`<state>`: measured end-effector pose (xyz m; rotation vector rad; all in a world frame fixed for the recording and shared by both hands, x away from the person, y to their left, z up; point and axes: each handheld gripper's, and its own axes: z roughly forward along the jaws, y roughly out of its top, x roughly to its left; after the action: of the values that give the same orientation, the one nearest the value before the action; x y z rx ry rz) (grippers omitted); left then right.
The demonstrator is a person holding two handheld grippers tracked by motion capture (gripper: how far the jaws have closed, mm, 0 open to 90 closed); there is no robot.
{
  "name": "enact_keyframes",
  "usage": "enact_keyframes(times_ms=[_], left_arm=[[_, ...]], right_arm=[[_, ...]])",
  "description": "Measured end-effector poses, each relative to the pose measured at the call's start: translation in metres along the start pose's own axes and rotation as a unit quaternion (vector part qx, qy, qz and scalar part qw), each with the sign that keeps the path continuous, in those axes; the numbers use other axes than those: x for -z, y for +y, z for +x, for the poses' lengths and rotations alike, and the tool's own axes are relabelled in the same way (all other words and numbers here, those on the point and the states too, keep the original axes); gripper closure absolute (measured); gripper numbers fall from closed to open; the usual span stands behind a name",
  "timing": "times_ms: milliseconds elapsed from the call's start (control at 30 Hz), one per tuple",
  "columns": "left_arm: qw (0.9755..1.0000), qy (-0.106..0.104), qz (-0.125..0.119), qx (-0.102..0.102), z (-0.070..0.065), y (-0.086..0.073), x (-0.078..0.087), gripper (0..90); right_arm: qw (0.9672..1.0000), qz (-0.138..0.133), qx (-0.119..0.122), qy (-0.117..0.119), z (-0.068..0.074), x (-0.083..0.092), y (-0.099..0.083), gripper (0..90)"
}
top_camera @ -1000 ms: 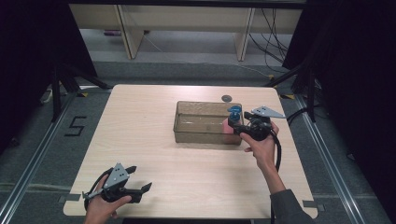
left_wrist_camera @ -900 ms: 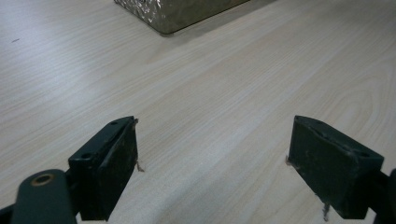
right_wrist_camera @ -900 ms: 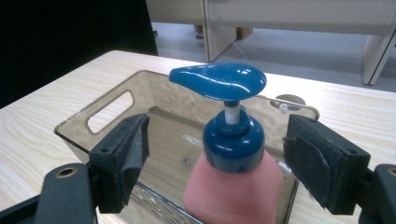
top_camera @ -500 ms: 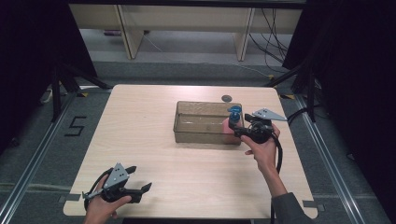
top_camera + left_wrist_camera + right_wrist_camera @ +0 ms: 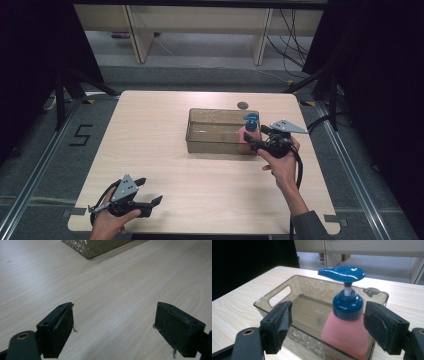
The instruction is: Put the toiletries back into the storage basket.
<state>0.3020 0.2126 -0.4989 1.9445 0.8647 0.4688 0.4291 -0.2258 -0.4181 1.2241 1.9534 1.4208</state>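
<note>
Soap bottle (image 5: 345,327), one pink pump dispenser, stands in the right end of the single clear bin (image 5: 200,131) on the bench (image 5: 150,150). Right hand-held gripper (image 5: 329,325) is released, jaws apart around it; judged best withdrawn straight, clear of the pump. Left hand-held gripper (image 5: 113,330) rests released, near-left.

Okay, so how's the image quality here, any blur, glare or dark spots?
High view: soft; table evenly lit, surroundings dark. Left gripper view: jaws slightly blurred, wood grain sharp. Right gripper view: glare on the blue pump head; pink bottle clear, shelving behind blurred.
</note>
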Motion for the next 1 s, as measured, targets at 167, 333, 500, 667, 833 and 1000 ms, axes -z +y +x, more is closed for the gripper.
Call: enact_keyframes(times_ms=[167, 333, 500, 667, 833, 1000], left_arm=[[1.0000, -0.001, 0.000, -0.001, 0.000, 0.000, -0.001, 15.3], [1.0000, 0.001, 0.003, -0.003, 0.000, 0.001, -0.001, 15.4], [1.0000, 0.001, 0.001, 0.000, 0.000, 0.000, -0.001, 15.3], [1.0000, -0.001, 0.001, -0.008, 0.000, 0.000, 0.000, 15.3], [1.0000, 0.001, 0.001, -0.002, 0.000, 0.000, 0.000, 15.4], [1.0000, 0.001, 0.002, -0.003, 0.000, 0.000, 0.000, 15.4]], right_arm=[[1.0000, 0.003, 0.003, 0.005, 0.003, 0.005, -0.001, 23.9], [0.9999, -0.001, -0.001, 0.016, 0.010, 0.008, -0.003, 24.0], [0.9996, -0.001, -0.014, 0.026, 0.018, 0.011, -0.004, 24.1], [0.9994, -0.001, 0.009, 0.033, 0.020, 0.010, -0.006, 24.1], [0.9991, 0.001, 0.020, 0.038, 0.026, 0.009, -0.013, 24.1], [0.9986, 0.008, 0.016, 0.050, 0.031, 0.009, -0.017, 24.1]])
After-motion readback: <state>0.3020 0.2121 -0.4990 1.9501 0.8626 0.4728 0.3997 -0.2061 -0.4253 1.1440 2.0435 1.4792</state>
